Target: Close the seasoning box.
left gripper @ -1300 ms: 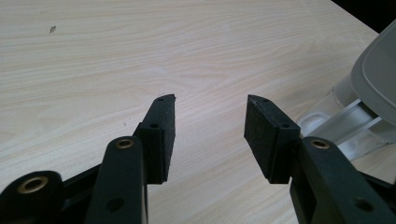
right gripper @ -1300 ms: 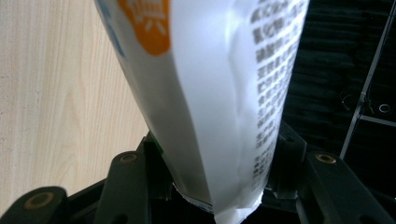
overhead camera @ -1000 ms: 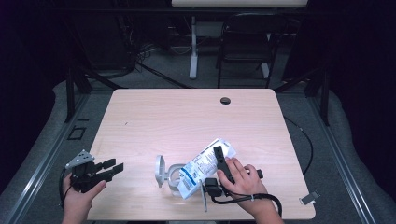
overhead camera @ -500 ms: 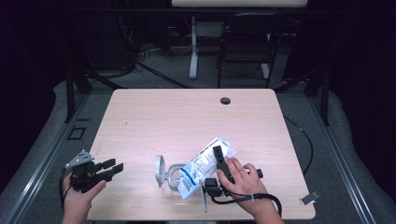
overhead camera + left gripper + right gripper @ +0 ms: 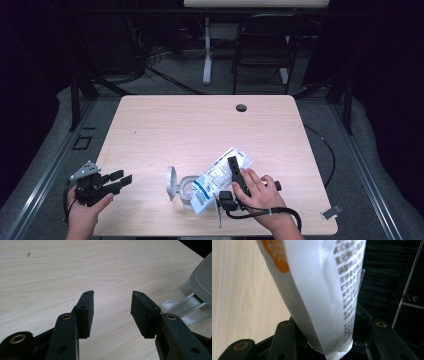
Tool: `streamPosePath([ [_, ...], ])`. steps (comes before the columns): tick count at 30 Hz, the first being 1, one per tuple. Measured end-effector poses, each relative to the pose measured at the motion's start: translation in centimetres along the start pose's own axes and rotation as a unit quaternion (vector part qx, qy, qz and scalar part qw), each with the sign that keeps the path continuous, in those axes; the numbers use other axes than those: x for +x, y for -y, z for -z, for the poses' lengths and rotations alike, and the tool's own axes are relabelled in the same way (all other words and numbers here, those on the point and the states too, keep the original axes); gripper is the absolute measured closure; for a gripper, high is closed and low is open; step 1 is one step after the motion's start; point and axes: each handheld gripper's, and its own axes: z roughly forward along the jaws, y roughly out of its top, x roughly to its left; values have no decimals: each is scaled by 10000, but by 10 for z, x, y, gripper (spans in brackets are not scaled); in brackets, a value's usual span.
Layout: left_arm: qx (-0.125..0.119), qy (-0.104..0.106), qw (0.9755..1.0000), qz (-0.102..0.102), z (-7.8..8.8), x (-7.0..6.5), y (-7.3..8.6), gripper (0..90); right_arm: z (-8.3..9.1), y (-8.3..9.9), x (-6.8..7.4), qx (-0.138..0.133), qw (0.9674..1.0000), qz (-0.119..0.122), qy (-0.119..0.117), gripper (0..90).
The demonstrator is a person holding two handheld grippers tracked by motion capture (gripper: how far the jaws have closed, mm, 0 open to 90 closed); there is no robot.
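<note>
A: Two grippers, one job between them. The right gripper (image 5: 229, 180) has the white pouch (image 5: 220, 176) between its jaws, which have just been closing, and in the right gripper view the pads sit against both faces of the pouch (image 5: 324, 297), so it looks like a grip on the bag's end.

B: And the pouch lies where?

A: Slanted over the clear container (image 5: 186, 190), its low blue end at the container's mouth and its high end up and to the right of the container. The grey lid (image 5: 171, 182) stands open on the container's left side.

B: The left gripper (image 5: 120, 179)?

A: Well to the left of the container, jaws wide apart with nothing between them. Its own view shows bare table (image 5: 62, 272) between the pads and the container (image 5: 185, 307) off to one side.

B: So how should the person handle this step?

A: Probably as a pour or a feed into the container. The grip should firm up before the bag is tipped further, because a soft pouch can sag or slide between flat pads. The low end ought to stay over the mouth, not the rim. The light container may skid or topple, so the left gripper could come in and steady its wall, clear of the lid.
</note>
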Motion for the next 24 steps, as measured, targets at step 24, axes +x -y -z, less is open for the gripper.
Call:
streamPosePath([
  [24, -2, -1, 10000, 5, 0, 0, 0, 536, -1, 0, -1, 35, 10000, -74, -50, 587],
])
